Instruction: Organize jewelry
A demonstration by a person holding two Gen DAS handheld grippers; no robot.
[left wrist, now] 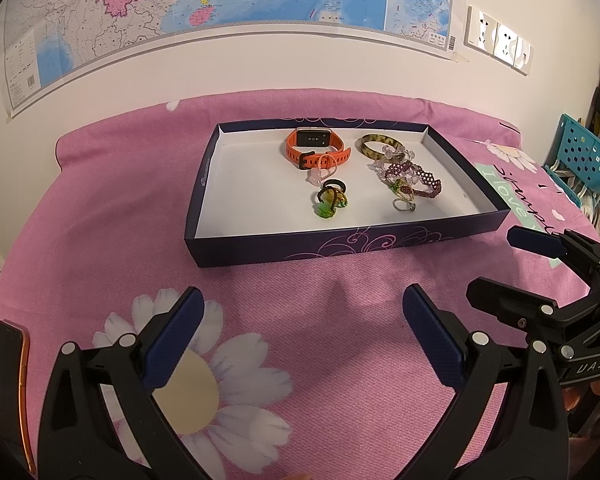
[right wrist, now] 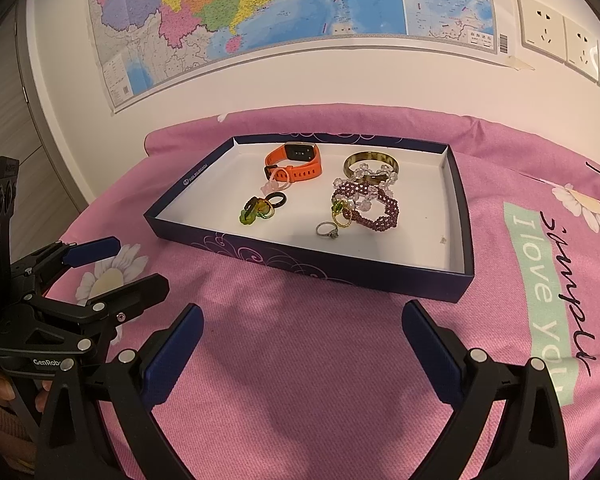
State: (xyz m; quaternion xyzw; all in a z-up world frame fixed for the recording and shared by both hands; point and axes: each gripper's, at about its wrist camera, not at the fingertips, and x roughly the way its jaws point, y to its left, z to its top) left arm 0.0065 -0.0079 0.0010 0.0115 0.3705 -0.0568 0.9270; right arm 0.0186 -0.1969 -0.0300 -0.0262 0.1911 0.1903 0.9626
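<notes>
Tray (left wrist: 332, 246) w/ jewelry dead ahead of my left gripper (left wrist: 300, 332) and right gripper (right wrist: 300, 344); both wide open, empty; silver ring (right wrist: 327, 229) prob. nearer right.

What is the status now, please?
Left claw and right claw open, empty, short of tray. Jewelry inside: orange watch, silver ring. Nothing blocking.

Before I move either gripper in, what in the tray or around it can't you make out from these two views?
- Bead cluster: in both views the strands overlap, so how many pieces it holds is unclear; it also covers part of the amber bangle.
- Silver ring: too small to read its setting.
- Orange-edged object: left wrist view, cut off by the frame edge.
- Green charm pile: tangled, pieces indistinct.
</notes>
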